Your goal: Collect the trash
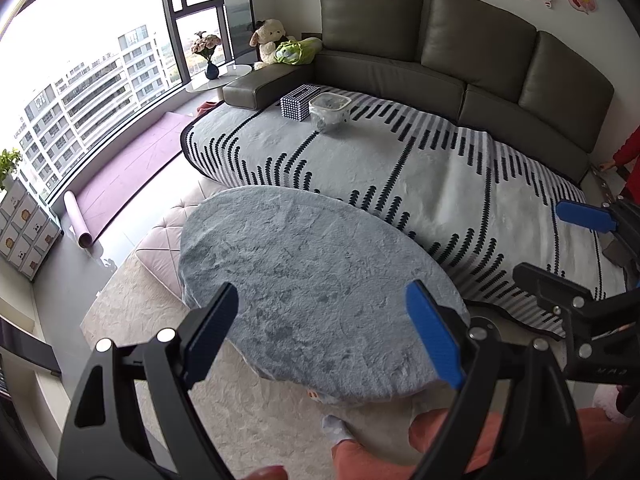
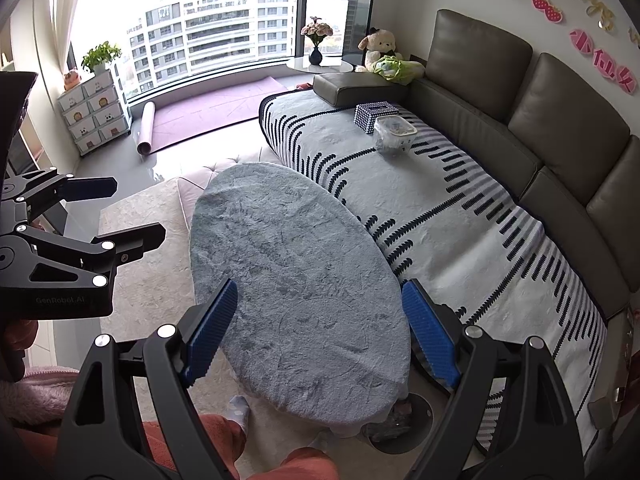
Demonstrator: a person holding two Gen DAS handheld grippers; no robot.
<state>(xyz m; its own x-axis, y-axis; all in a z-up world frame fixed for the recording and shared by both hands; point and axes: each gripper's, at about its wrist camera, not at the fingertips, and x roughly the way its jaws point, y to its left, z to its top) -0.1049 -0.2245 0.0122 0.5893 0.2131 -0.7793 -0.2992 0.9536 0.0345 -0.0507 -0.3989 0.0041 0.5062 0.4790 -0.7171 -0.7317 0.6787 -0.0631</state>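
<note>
A small clear bin lined with a plastic bag (image 1: 330,112) stands on the striped blanket on the sofa seat, with bits of trash inside; it also shows in the right wrist view (image 2: 394,134). My left gripper (image 1: 326,332) is open and empty above the grey oval table (image 1: 304,280). My right gripper (image 2: 320,332) is open and empty above the same table (image 2: 296,280). Each gripper shows at the edge of the other's view, the right gripper (image 1: 560,248) and the left gripper (image 2: 120,212). No loose trash shows on the table top.
A black-and-white tissue box (image 1: 299,101) stands beside the bin. A grey-green sofa (image 1: 480,60) carries the striped blanket (image 1: 420,168). A plush dog (image 1: 269,40), a vase on a round side table (image 1: 211,68), a rolled purple mat (image 1: 80,220), a pink ottoman (image 1: 160,248) and a drawer unit (image 2: 94,112) stand around.
</note>
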